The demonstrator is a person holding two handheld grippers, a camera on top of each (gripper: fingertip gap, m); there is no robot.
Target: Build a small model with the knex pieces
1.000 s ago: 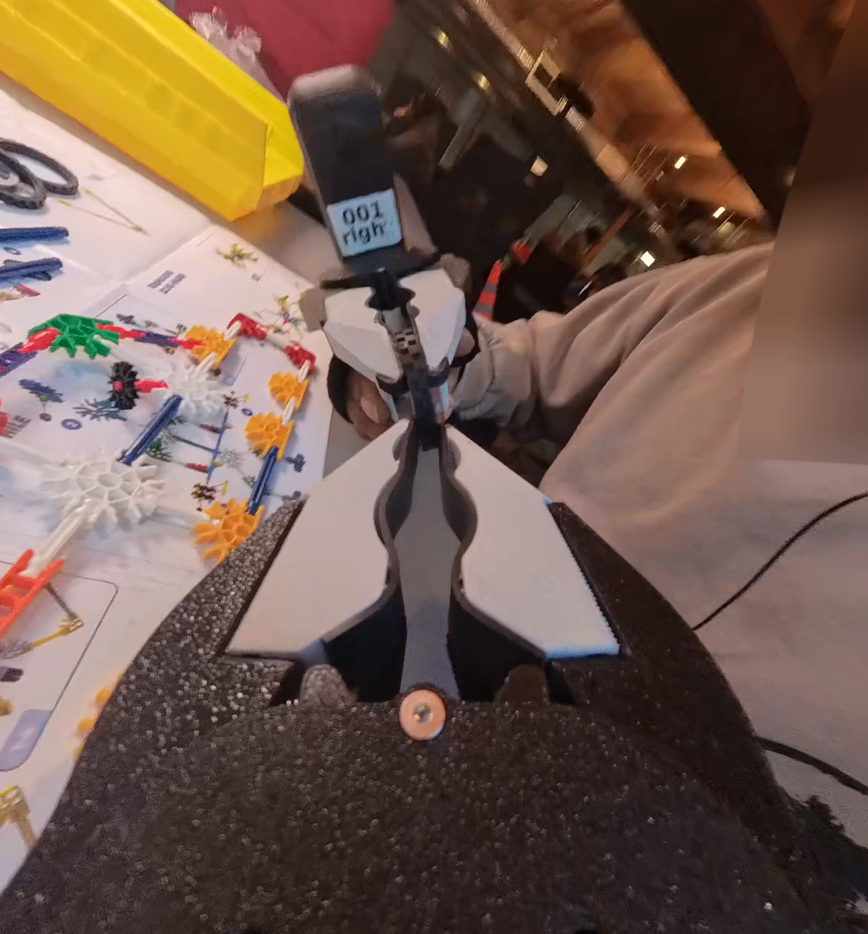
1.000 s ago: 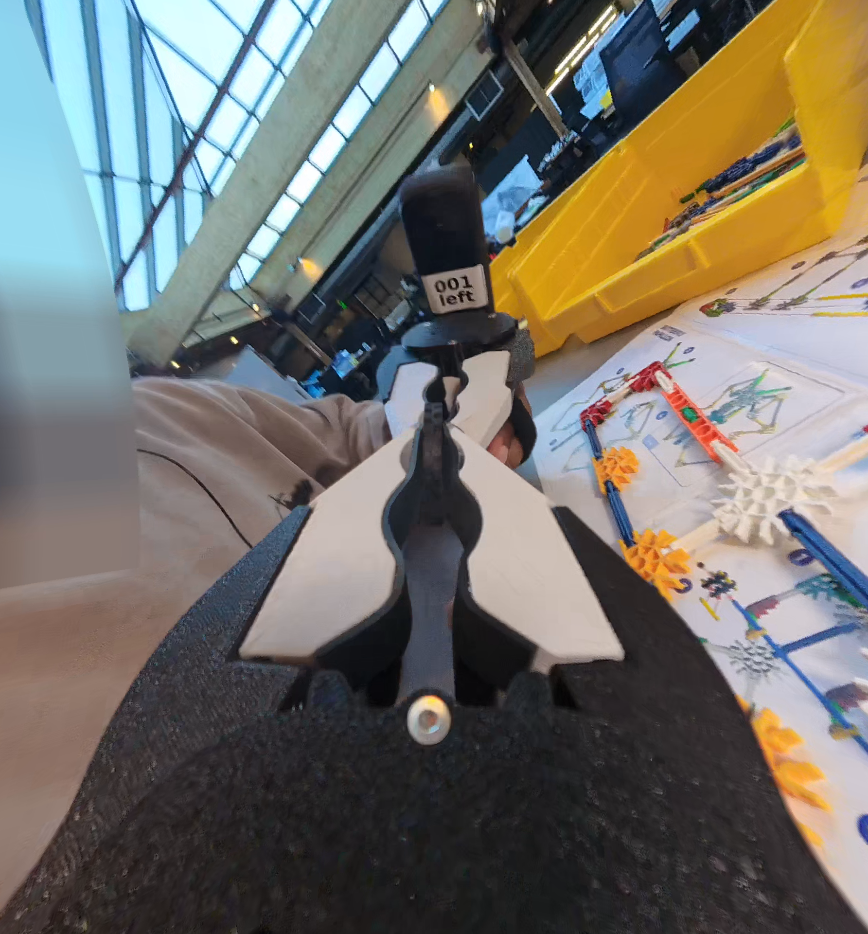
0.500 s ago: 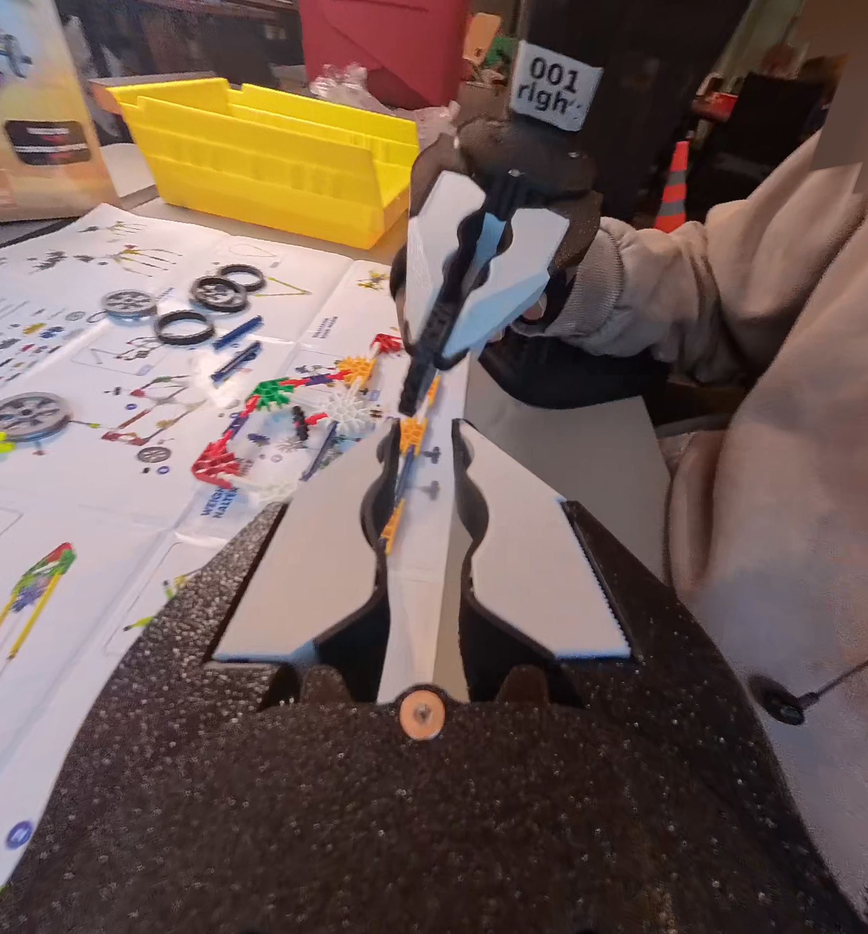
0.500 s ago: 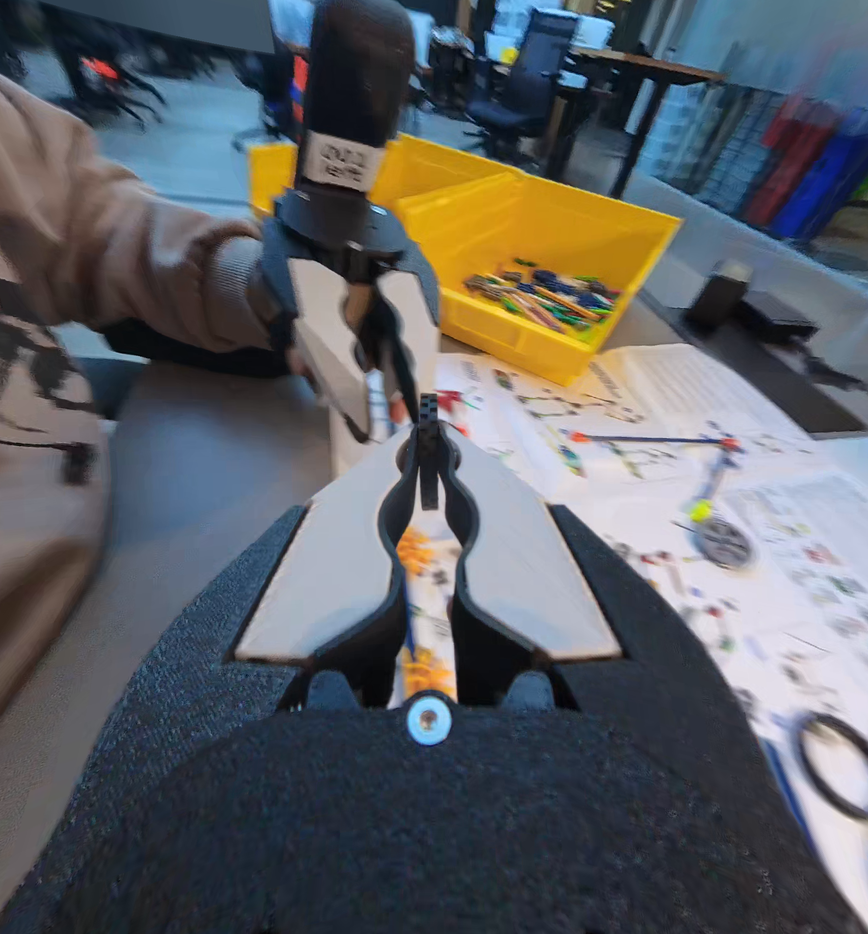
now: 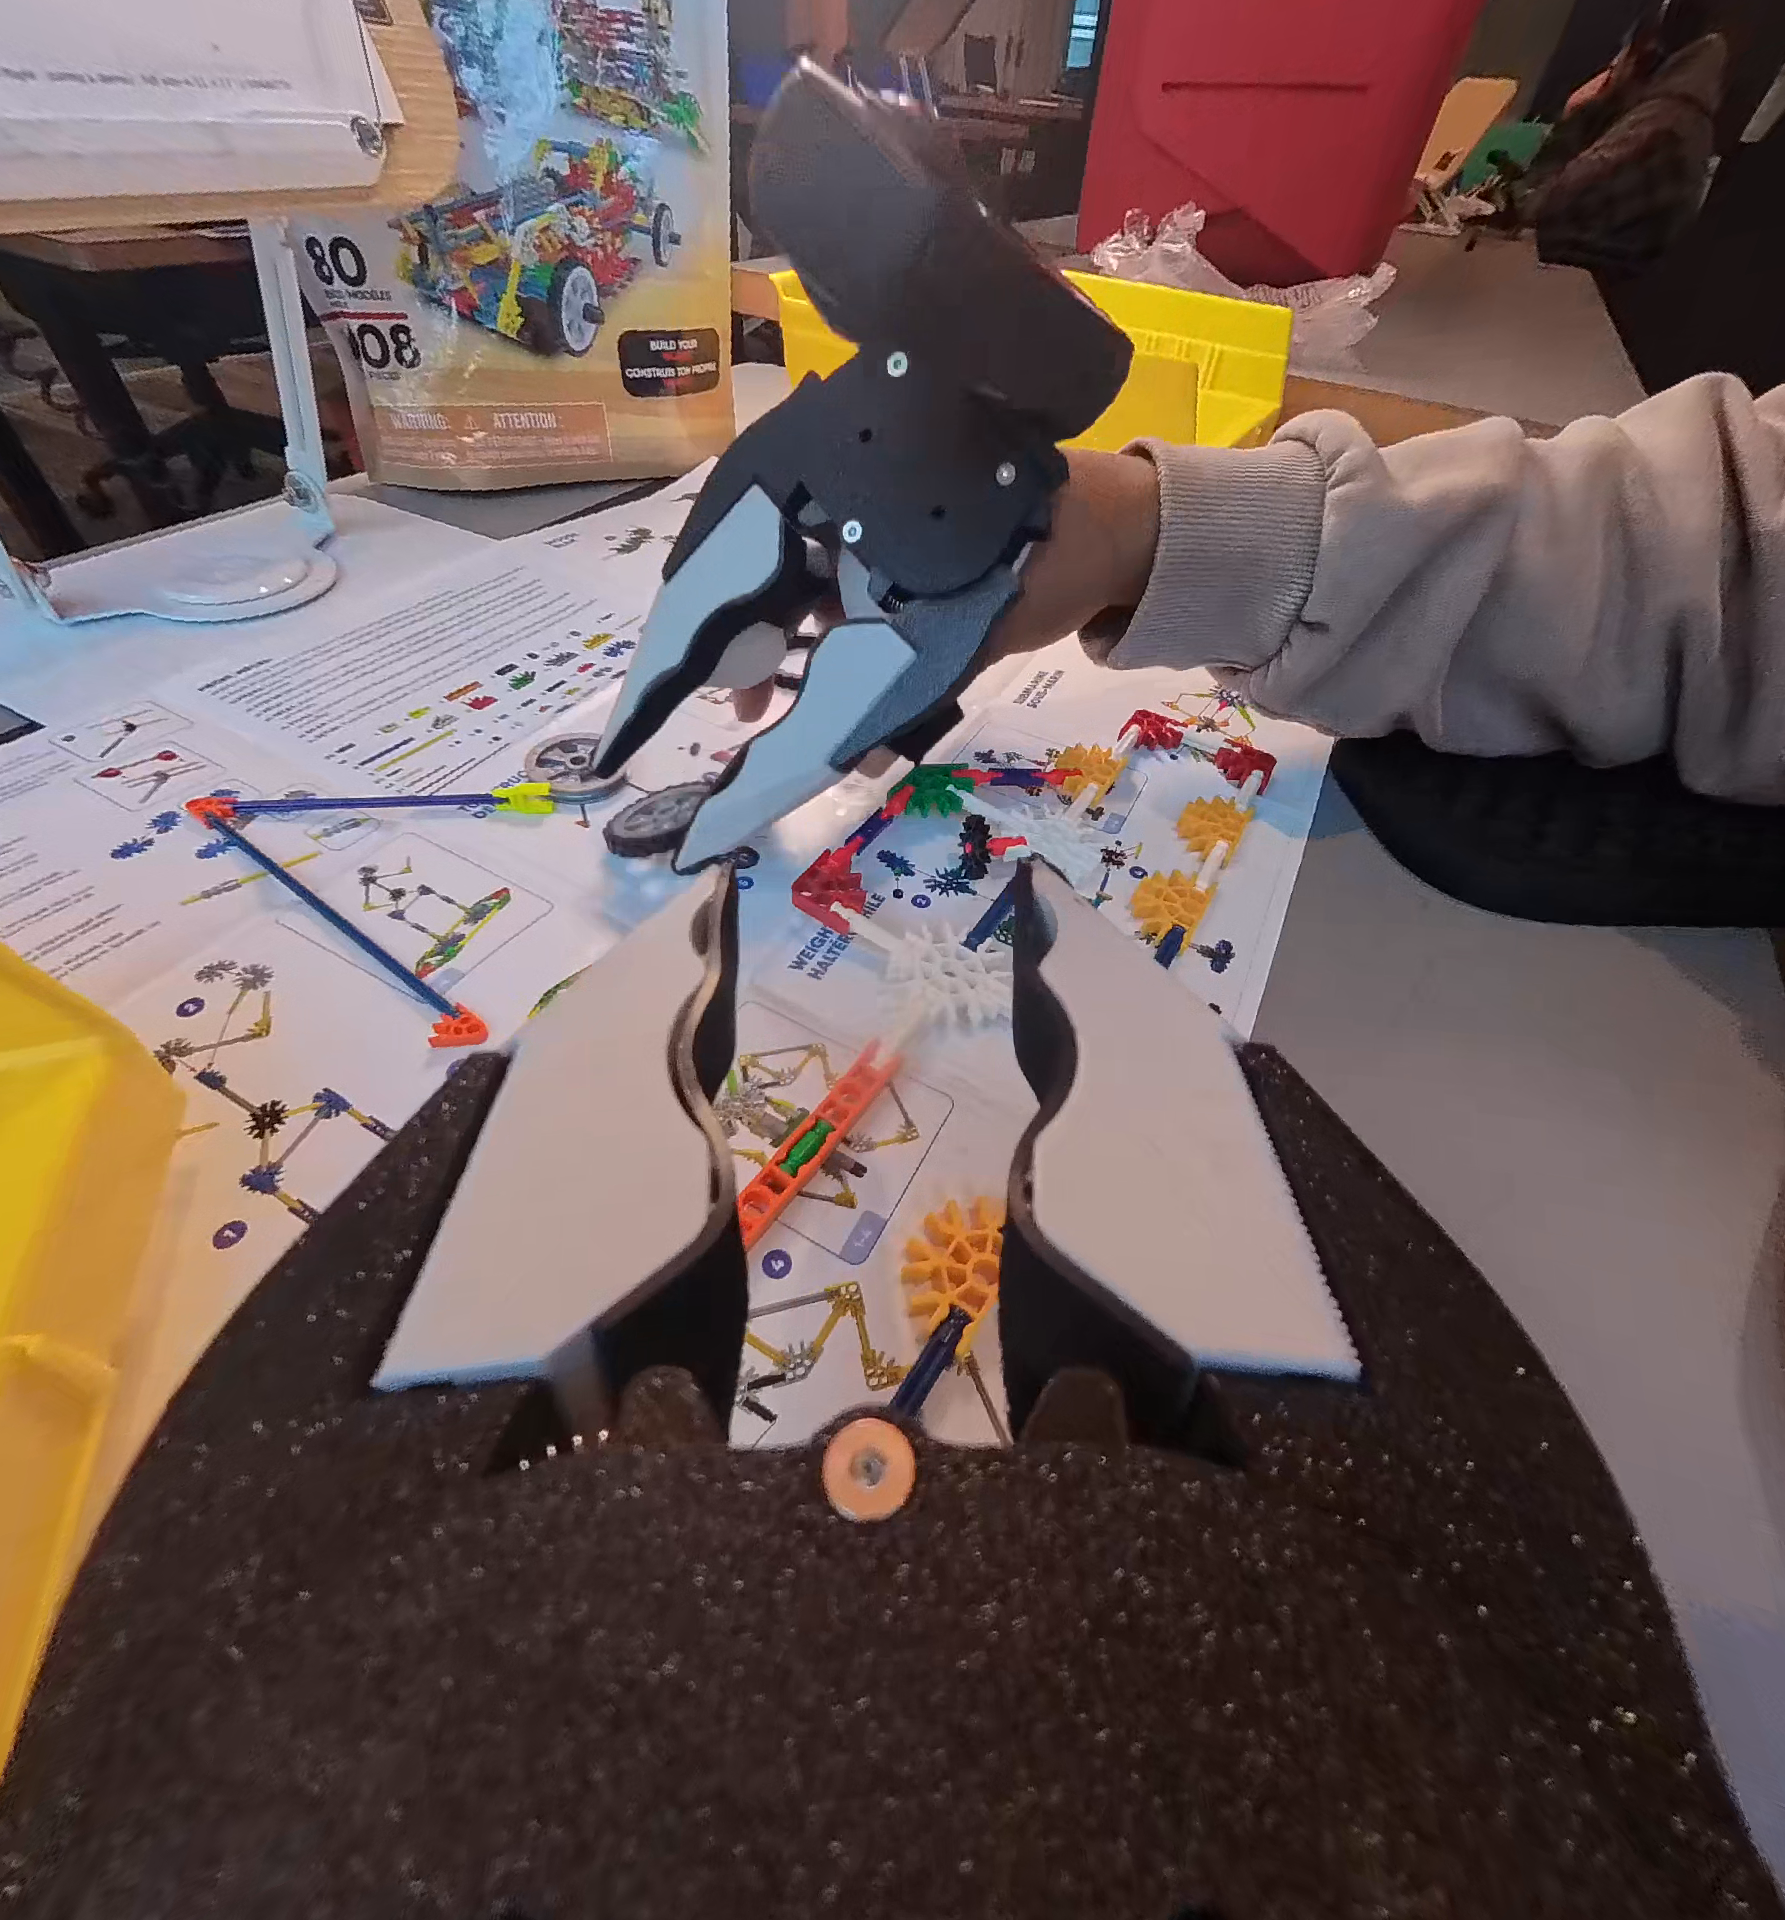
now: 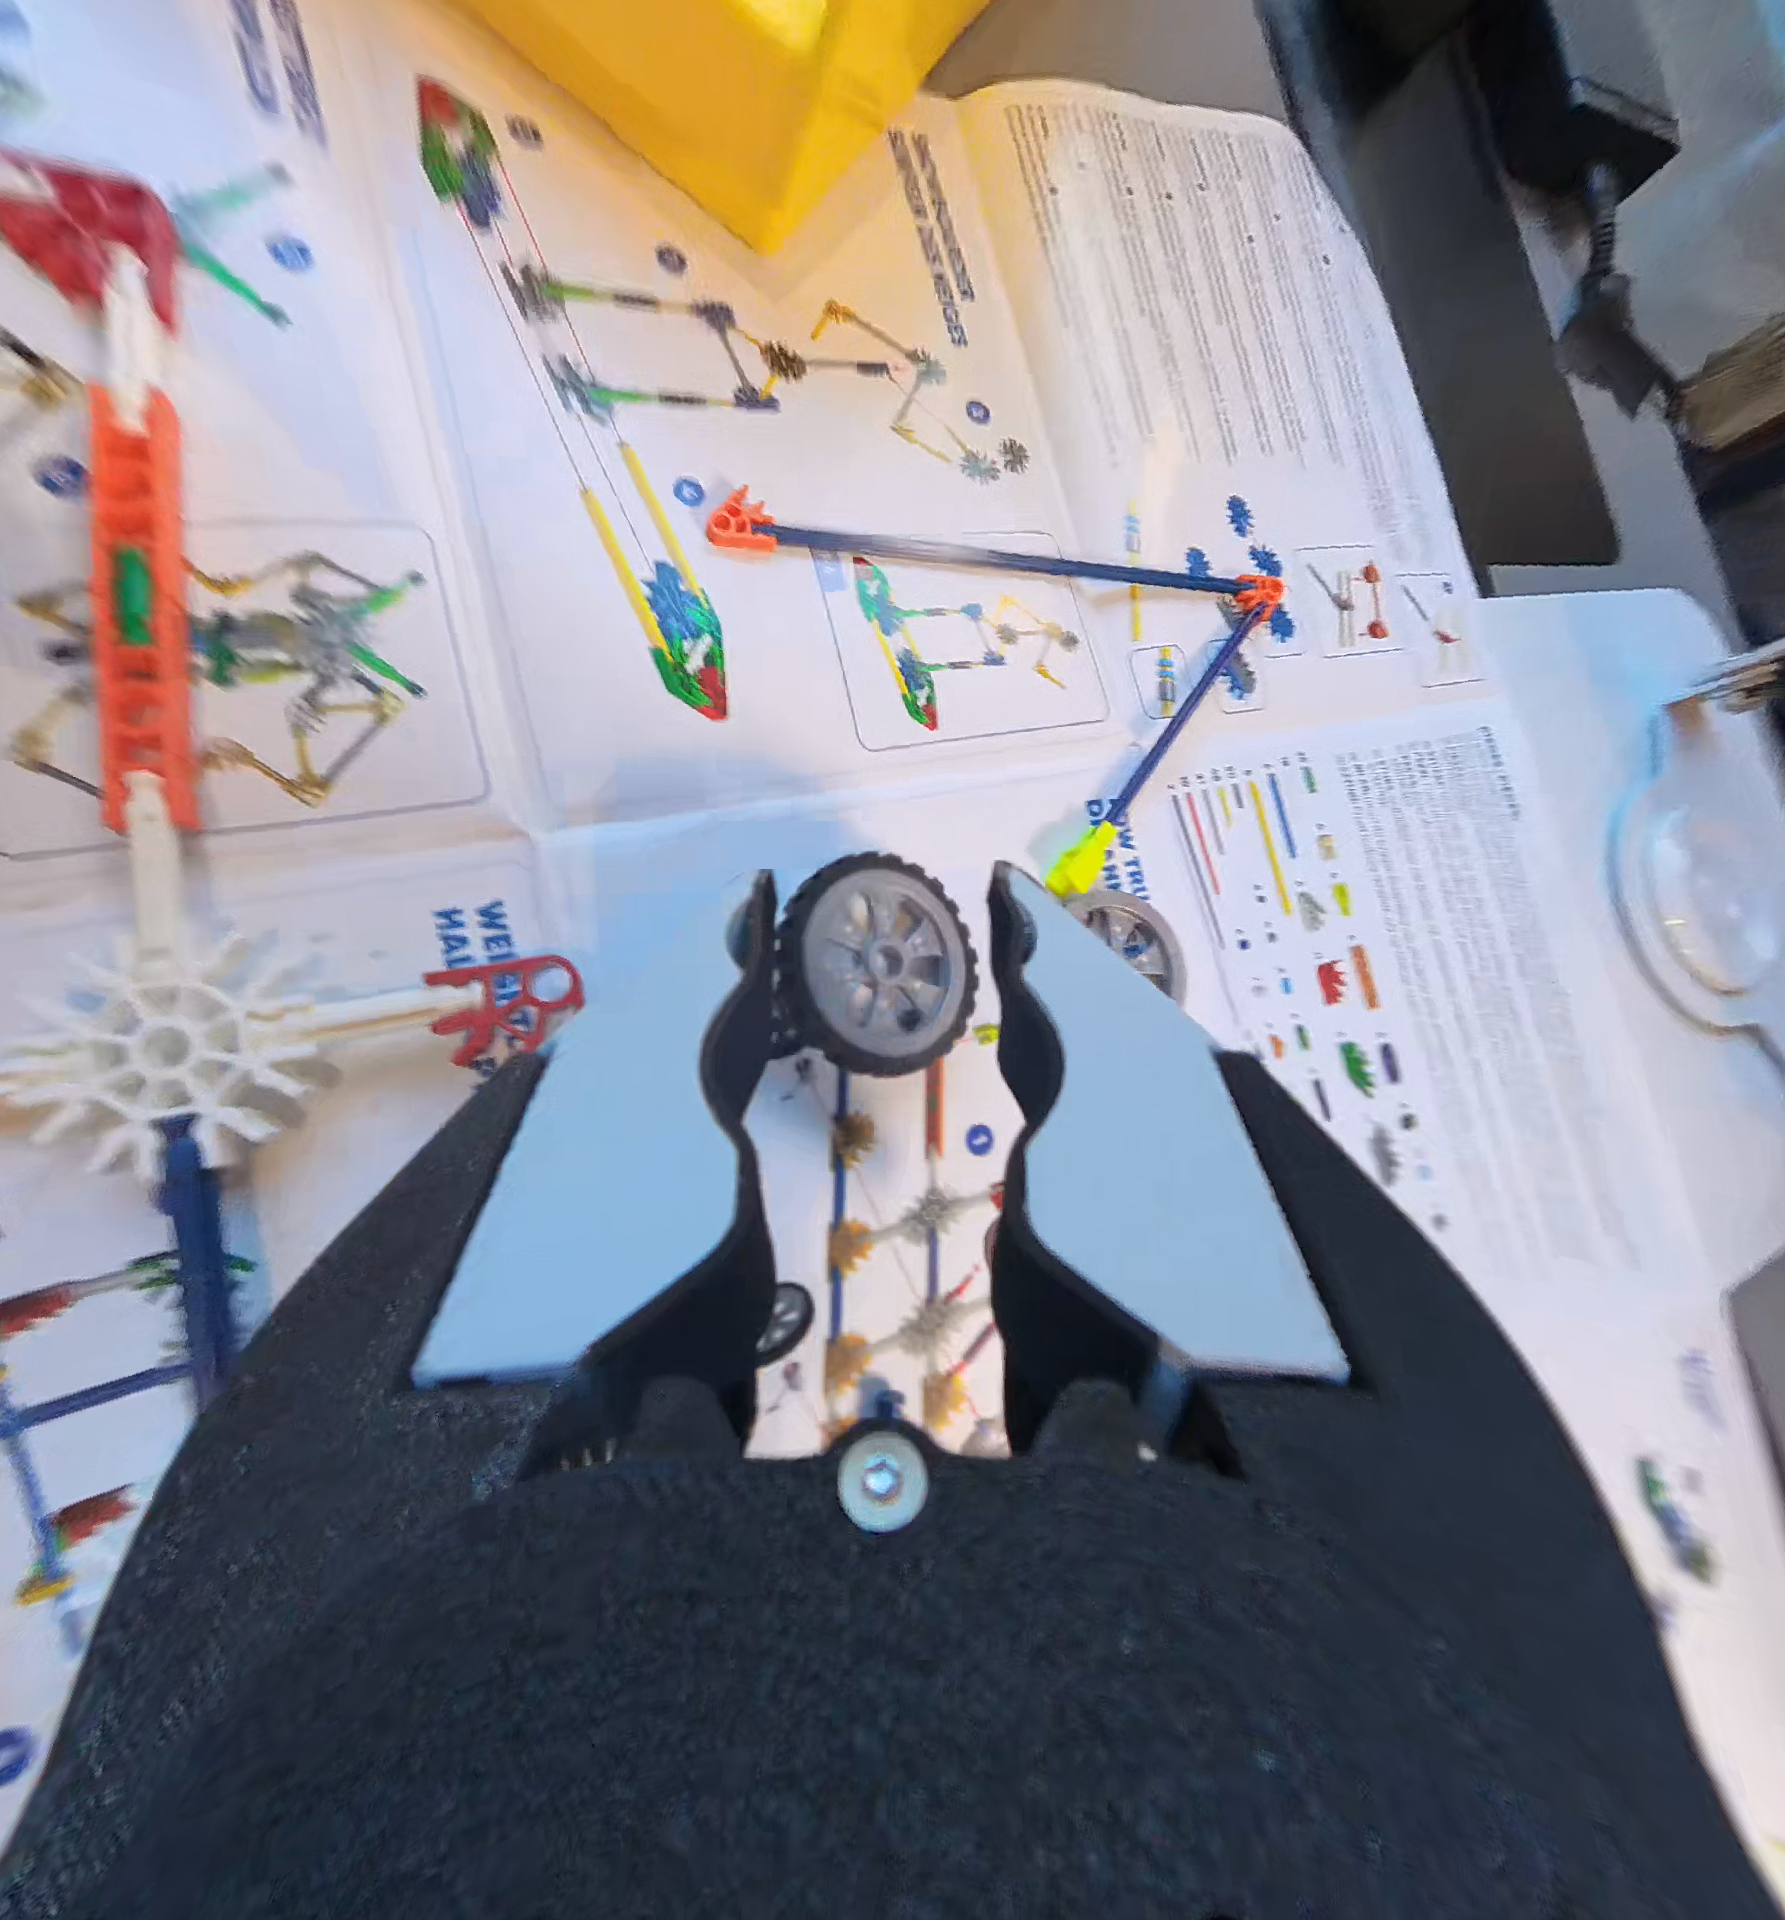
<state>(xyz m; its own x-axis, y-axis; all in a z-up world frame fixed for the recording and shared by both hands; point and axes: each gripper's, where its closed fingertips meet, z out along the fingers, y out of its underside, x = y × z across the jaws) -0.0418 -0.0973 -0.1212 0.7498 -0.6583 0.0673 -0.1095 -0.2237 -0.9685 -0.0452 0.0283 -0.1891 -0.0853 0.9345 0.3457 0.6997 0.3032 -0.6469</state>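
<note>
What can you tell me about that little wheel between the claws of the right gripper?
The wheel is a small toy part: a grey spoked hub, plastic by its look, inside a black ridged tyre. It lies flat on the printed instruction sheet, hub face up. The open right gripper straddles it; one fingertip sits against the tyre's edge, the other stands clear.

A printed instruction sheet covers the table. On it lie a white snowflake connector, an orange ladder piece and yellow gear-shaped connectors. Two blue rods meet at an orange corner connector; one rod ends in a yellow-green clip beside a grey wheel. A tyred wheel lies near it. A yellow bin and a toy set box stand behind.
</note>
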